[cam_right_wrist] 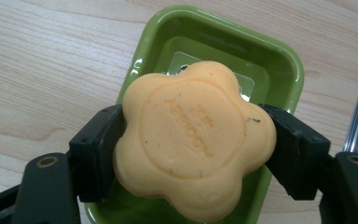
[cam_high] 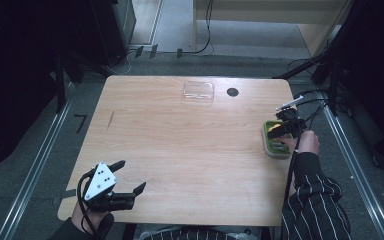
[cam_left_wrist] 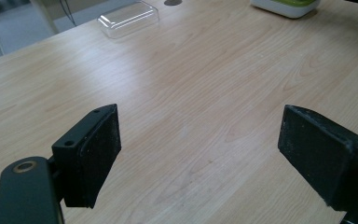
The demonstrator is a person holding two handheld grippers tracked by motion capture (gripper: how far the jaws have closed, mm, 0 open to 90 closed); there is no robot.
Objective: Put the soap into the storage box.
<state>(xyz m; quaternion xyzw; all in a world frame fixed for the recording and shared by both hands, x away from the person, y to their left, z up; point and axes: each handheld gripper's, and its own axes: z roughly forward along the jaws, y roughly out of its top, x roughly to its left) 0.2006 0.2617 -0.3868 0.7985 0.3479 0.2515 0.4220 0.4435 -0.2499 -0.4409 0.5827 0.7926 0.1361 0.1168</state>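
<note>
Near the table's (cam_high: 190,150) front left corner, the left gripper (cam_high: 130,176) hovers with jaws spread wide, grasping nothing. Farther back lies a clear lid (cam_high: 198,91). At the right edge, the right gripper (cam_high: 286,126) clamps an orange flower-shaped soap (cam_right_wrist: 196,137) just above the green soap dish (cam_right_wrist: 279,65).

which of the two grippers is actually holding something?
The right gripper: its jaws clamp the orange flower-shaped soap above the green soap dish. The left gripper stands open over bare table.
</note>
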